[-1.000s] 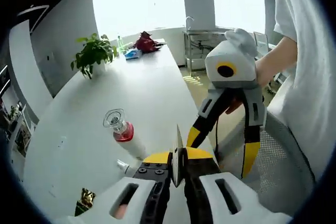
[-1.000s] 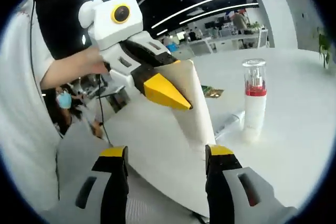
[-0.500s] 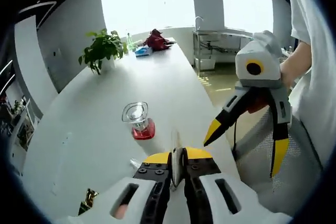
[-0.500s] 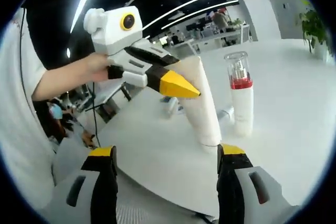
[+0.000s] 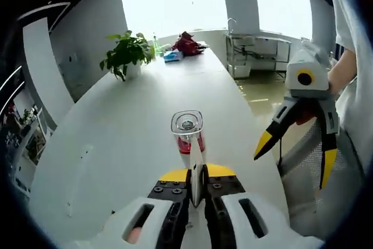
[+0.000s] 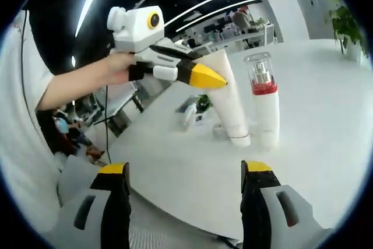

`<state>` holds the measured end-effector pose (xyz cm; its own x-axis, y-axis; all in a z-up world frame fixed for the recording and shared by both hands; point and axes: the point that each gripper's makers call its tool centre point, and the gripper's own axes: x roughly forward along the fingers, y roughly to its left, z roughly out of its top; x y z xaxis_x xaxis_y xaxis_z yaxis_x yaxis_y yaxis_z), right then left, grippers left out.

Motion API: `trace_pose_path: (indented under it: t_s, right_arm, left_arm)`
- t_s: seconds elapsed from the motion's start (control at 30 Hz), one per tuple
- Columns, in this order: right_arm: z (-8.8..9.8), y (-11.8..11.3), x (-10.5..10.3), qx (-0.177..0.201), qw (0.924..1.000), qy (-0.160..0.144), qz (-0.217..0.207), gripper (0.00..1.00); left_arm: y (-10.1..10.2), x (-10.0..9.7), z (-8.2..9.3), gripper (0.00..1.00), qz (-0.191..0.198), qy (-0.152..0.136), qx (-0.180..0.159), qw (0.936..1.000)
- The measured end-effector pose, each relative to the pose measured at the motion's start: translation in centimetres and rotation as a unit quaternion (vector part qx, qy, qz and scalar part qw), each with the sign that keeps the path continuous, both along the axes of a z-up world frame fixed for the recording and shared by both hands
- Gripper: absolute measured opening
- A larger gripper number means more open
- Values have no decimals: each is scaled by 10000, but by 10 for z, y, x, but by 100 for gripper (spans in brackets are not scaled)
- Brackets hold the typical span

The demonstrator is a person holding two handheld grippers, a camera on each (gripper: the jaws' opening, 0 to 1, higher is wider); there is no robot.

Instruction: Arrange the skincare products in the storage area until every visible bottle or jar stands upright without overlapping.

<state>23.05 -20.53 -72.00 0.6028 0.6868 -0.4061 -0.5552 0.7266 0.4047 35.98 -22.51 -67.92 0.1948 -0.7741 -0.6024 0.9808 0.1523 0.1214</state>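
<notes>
Right gripper view shows the left gripper [image 6: 204, 77] clamped on the white tube's [image 6: 231, 103] crimped end, standing it cap-down beside the upright red-collared bottle [image 6: 263, 100], while the right gripper [image 6: 185, 173] hangs apart; smaller items behind appear to lie unsorted.

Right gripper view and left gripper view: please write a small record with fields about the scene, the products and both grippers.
surface: white table
held product: white tube, upright, cap end on the table
left gripper: shut on the tube's flat top edge
right gripper: open, holds nothing, near the table edge
second product: pump bottle, white body, red collar, clear cap, standing upright beside the tube
other small items: lying behind the tube, too blurred to name
background: potted plant at the far end of the table
</notes>
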Motion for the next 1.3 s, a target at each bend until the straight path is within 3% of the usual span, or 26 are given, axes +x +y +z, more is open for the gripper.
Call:
trace_pose_path:
  t_s: [0.43, 1.3]
  right_arm:
    - [-1, -1, 1, 30, 10000, 33, 3, 77]
    - [-3, -1, 0, 36, 10000, 90, 26, 77]
  left_arm:
    - [-14, 4, 2, 12, 49, 32, -120, 9999]
    - [-16, 9, 2, 15, 97, -46, -116, 9999]
